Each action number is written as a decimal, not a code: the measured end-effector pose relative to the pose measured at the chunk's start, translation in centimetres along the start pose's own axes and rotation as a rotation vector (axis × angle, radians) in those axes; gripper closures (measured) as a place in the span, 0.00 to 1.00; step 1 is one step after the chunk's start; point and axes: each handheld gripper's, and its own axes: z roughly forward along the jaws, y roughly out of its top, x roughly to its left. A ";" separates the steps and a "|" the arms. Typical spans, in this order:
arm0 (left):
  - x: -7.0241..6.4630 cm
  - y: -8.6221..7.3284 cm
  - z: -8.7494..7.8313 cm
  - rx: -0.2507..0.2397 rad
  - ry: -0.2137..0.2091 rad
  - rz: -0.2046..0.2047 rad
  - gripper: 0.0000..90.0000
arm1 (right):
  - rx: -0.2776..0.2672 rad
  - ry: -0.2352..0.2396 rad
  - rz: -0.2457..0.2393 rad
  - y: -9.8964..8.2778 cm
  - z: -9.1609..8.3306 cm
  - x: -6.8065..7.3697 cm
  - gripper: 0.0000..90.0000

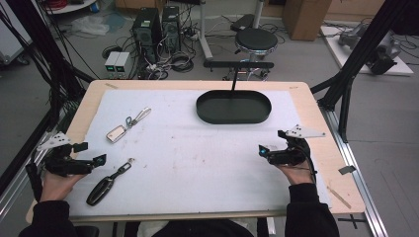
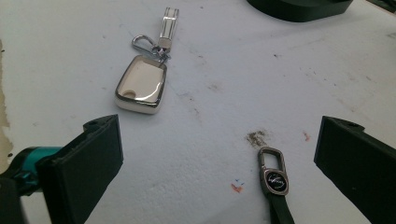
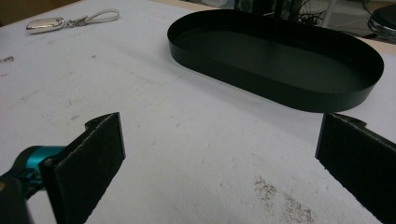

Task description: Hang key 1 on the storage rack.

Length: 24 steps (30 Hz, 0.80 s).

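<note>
Black tongs [image 1: 101, 160] [image 1: 261, 150] low, level, jaws wide

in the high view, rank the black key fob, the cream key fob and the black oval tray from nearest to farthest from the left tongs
1. black key fob: lying just right of and below the left tongs, by the table's near edge.
2. cream key fob: farther up the white mat, above and right of the tongs.
3. black oval tray: farthest, at the far middle of the table.
</note>
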 end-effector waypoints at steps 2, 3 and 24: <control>0.0 0.0 0.0 0.005 -0.003 -0.005 0.02 | 0.000 -0.005 -0.003 -0.1 0.0 0.0 0.01; 0.0 0.0 0.0 0.005 -0.003 -0.005 0.02 | 0.000 -0.005 -0.003 -0.1 0.0 0.0 0.01; -0.8 0.1 1.0 0.074 0.003 0.016 0.02 | 0.008 -0.017 -0.018 -0.5 0.3 0.3 0.01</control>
